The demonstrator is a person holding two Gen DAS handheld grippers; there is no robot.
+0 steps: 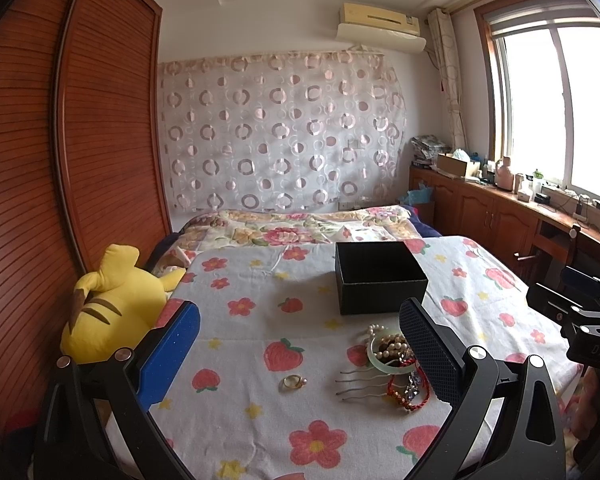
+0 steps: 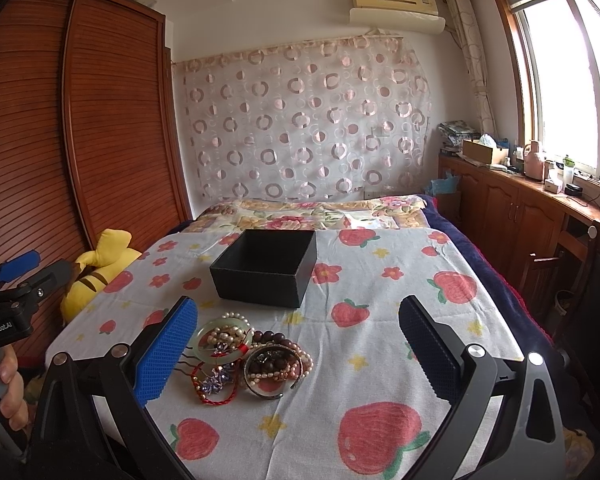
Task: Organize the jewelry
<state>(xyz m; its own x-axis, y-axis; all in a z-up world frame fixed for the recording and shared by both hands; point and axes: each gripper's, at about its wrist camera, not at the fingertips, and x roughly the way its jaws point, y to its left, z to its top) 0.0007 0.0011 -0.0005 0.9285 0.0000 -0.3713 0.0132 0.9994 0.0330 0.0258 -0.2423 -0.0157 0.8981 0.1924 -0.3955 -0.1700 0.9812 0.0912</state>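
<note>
An open black box (image 1: 378,276) (image 2: 266,268) stands on the strawberry-print cloth (image 1: 260,320) (image 2: 380,320). A heap of jewelry (image 2: 244,356) lies in front of it: a jade bangle (image 2: 216,340), pearl strands, dark bead bracelets, a red cord bracelet (image 2: 216,394). In the left wrist view the heap (image 1: 396,364) lies by my right finger, with a hair comb (image 1: 360,384) and a gold pearl ring (image 1: 293,382) apart to its left. My left gripper (image 1: 300,344) is open above the ring. My right gripper (image 2: 300,344) is open, its left finger beside the heap.
A yellow plush toy (image 1: 112,308) (image 2: 96,272) lies at the cloth's left edge beside a wooden wardrobe (image 1: 60,160). A floral quilt (image 1: 300,228) lies behind the box. A wooden counter (image 2: 540,200) with clutter runs under the window on the right.
</note>
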